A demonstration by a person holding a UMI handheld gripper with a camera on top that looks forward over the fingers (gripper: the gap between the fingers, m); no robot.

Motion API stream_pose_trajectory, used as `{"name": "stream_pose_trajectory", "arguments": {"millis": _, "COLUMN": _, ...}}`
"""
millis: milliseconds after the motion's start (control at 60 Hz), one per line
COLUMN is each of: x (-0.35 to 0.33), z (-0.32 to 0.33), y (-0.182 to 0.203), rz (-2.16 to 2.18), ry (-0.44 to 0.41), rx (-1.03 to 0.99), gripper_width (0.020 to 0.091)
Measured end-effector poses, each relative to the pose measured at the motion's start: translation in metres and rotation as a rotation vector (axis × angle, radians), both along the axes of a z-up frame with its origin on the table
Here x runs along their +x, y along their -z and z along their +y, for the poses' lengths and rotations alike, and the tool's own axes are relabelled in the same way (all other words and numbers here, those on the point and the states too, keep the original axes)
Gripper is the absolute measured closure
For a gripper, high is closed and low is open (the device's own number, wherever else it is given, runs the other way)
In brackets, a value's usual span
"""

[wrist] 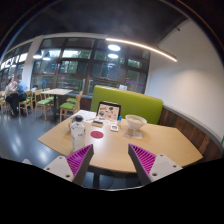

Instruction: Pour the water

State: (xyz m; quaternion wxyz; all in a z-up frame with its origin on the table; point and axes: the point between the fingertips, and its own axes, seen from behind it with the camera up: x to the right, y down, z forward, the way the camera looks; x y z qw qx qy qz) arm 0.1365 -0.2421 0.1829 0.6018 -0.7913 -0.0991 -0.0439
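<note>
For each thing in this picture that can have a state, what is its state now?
tool: open, holding nothing, short of the table
pink pads: apart, with nothing between them
glass jug: upright on the wooden table, untouched; water level cannot be told
white bowl: upright, contents cannot be told
tablet: propped up, screen lit

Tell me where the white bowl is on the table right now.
In the gripper view, the white bowl stands on the wooden table, beyond the open gripper and above its right finger, right of the tablet.
</note>
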Motion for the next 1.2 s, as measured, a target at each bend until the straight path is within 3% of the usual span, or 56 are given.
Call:
{"name": "stream_pose_trajectory", "arguments": {"millis": 333, "x": -0.017, "z": 0.015, "y": 0.025, "rz": 0.112, "ry": -0.033, "rx": -0.008, "gripper_width": 0.0302}}
{"name": "stream_pose_trajectory", "arguments": {"millis": 600, "x": -0.097, "z": 0.074, "y": 0.115, "rz": 0.199, "ry": -0.078, "rx": -0.061, "gripper_width": 0.0301}}
{"name": "stream_pose_trajectory", "arguments": {"millis": 950, "x": -0.152, "z": 0.173, "y": 0.113, "rz": 0.177, "ry": 0.01, "rx": 0.046, "gripper_width": 0.0302}}
{"name": "stream_pose_trajectory", "arguments": {"millis": 1017, "x": -0.149, "z": 0.191, "y": 0.118, "rz": 0.136, "ry": 0.055, "rx": 0.054, "gripper_width": 0.0357}}
{"name": "stream_pose_trajectory", "arguments": {"millis": 1050, "x": -0.149, "z": 0.197, "y": 0.125, "rz": 0.122, "ry": 0.076, "rx": 0.043, "gripper_width": 0.0511}}
{"name": "stream_pose_trajectory", "arguments": {"millis": 1200, "x": -0.143, "z": 0.199, "y": 0.124, "rz": 0.191, "ry": 0.162, "rx": 0.072, "gripper_width": 0.0531}}
